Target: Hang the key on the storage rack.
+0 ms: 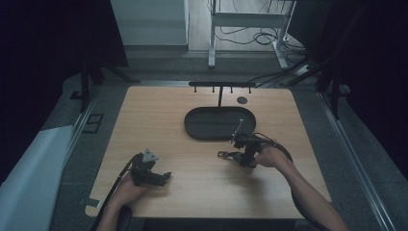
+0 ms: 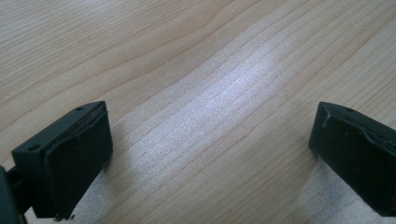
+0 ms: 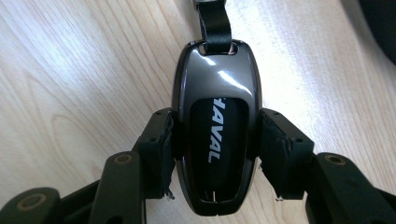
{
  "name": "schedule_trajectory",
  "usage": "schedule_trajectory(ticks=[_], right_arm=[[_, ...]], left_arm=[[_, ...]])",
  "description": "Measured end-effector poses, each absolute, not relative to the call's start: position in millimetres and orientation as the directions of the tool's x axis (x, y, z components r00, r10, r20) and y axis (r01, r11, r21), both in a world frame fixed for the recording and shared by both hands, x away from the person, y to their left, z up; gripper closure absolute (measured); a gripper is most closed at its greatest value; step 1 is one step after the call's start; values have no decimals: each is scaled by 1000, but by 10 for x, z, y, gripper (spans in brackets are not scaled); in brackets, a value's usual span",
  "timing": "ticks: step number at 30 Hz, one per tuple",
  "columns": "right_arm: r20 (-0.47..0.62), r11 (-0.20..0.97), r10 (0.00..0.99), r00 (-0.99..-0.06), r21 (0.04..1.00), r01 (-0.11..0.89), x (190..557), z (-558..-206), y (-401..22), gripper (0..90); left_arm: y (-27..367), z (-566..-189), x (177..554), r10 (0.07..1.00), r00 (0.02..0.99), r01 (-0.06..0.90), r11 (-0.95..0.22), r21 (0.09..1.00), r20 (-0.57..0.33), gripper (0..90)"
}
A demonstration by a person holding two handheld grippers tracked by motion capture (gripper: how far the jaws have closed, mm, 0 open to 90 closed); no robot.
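The right gripper (image 3: 215, 154) has its jaws clamped across the car key fob (image 3: 215, 130) near the counter's (image 1: 159, 120) middle, likely to lift it by its sides toward the oval tray (image 1: 197, 126); the left gripper (image 2: 205, 154) rests near the front edge, jaws apart and empty, seemingly waiting.

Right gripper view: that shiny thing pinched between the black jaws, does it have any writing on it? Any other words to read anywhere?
"HAVAL": white letters on the black inset of the car key fob, running lengthwise; the H is partly cut by the metal frame.
No other writing is legible in these views.
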State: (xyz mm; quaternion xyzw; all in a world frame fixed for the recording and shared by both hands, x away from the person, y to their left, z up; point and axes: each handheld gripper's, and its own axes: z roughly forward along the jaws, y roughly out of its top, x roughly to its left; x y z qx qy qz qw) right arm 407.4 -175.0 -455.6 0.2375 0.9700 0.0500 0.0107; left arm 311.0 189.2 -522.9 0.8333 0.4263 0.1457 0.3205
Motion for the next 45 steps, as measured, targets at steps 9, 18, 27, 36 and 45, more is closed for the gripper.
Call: schedule_trajectory(ticks=[9, 18, 27, 36, 45], right_arm=[[27, 818, 562, -826, 132, 561, 4106, -4331, -1831, 487], [24, 771, 622, -783, 152, 618, 4163, -4105, -1948, 487], [4, 695, 705, -710, 195, 692, 4358, -3705, -2094, 487], [6, 633, 761, -649, 215, 744, 4545, -3473, -2173, 487], [16, 572, 806, -591, 232, 787, 4728, -3279, -2241, 487]], left_arm=[[1892, -5229, 3110, 804, 594, 617, -431, 659, -30, 0], [1894, -5228, 3111, 803, 596, 615, -434, 658, -27, 0], [1891, -5230, 3110, 805, 593, 616, -430, 660, -29, 0], [1892, -5229, 3111, 804, 594, 616, -430, 660, -30, 0], [1893, -5227, 3111, 804, 594, 617, -431, 658, -31, 0]])
